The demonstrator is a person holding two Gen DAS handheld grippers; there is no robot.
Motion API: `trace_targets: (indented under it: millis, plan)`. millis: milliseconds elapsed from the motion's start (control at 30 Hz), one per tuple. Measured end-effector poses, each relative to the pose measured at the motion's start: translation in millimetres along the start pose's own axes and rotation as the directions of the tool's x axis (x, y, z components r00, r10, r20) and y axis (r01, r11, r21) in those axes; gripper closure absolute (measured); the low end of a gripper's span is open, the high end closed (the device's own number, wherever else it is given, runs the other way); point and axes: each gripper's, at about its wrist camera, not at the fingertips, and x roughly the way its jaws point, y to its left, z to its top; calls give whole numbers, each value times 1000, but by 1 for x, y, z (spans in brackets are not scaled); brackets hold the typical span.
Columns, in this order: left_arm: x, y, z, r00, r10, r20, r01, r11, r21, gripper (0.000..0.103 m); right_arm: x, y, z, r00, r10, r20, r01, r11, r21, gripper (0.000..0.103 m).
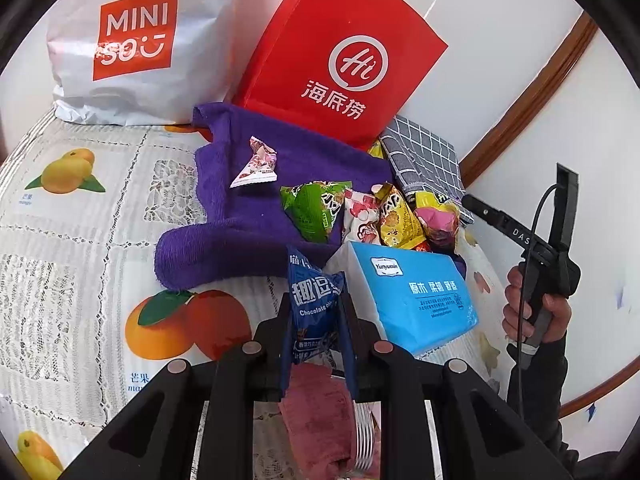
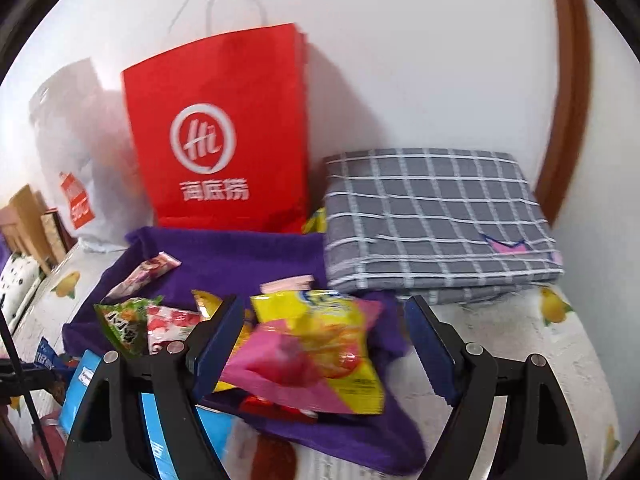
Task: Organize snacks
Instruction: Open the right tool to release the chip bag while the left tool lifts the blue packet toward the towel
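White wall behind, lace-and-fruit-print cloth over the surface (image 1: 80,216). Against the wall: white MINISO bag (image 1: 136,40) at far left, red paper bag (image 1: 344,56) beside it, folded grey checked cloth (image 2: 436,220) to the right. Purple towel (image 1: 248,200) spread in front of the red bag, with loose snacks on it: pink-and-white triangular packet (image 1: 256,166) alone toward the back, green packet (image 1: 314,208), pink-white packet (image 1: 360,216), yellow cookie packet (image 1: 396,216) and yellow-pink packet (image 2: 316,348) bunched at the right end. Blue tissue pack (image 1: 408,296) just in front of that bunch.

Left tool (image 1: 318,320) clamped shut on a blue chocolate-cookie packet (image 1: 312,300), held upright off the cloth, near the tissue pack. Below it, a pink cloth (image 1: 316,412) and metal fork tines (image 1: 364,436).

Right tool (image 2: 324,348) spread wide, fingers (image 2: 220,344) either side of the yellow-pink packet, pads clear of it; slightly blurred. In the left view, a hand (image 1: 532,308) around its grip.
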Motion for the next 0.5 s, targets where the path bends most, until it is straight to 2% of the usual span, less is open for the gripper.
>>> trace_targets:
  millis: [67,133,200,233,333,500]
  plan:
    - [-2,0,1,1000,0,9,0,1000,5,84,9,-8,-3,999,21,-34,-20,999,34,27]
    - [-6,0,2,1000,3,24,-3,1000,7,84,21,-13,-7,995,53,-86,-48,997,64,46]
    - [-9,1,3,1000,3,28,-3,1000,2,84,29,-14,-11,987,118,-112,-107,989,98,54]
    - [-10,2,4,1000,3,31,-3,1000,-3,84,30,-13,-12,984,140,-108,-127,985,115,54]
    - [-13,3,6,999,-1,37,1,1000,-13,84,30,-7,-14,987,134,-91,-125,987,102,54]
    - [-20,1,10,997,28,68,-28,1000,-7,84,34,-3,-17,981,167,-97,-156,981,113,54]
